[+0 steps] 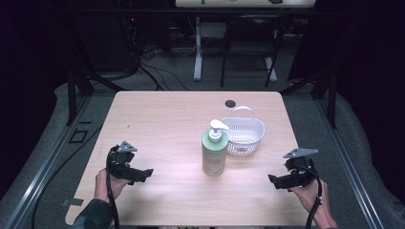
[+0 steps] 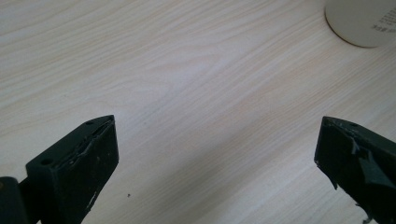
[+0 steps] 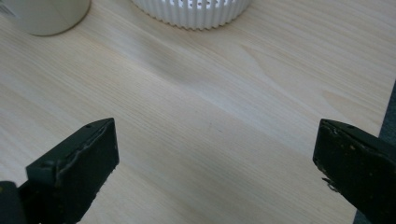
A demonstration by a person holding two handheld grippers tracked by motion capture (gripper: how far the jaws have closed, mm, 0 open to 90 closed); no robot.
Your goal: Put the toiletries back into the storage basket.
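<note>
A pale green pump bottle with a white pump head stands upright near the middle of the wooden table. Just behind it to the right sits a white slotted basket with an arched handle. My left gripper rests low over the table's front left, open, jaws pointing toward the bottle. In the left gripper view the bottle's base shows at top right. My right gripper is at the front right, open. In the right gripper view the bottle's base and the basket's wall lie ahead.
A small dark round spot marks the table's far side. Beyond the table stand desk legs, a chair frame and cables on the grey floor. Black frame struts flank both sides.
</note>
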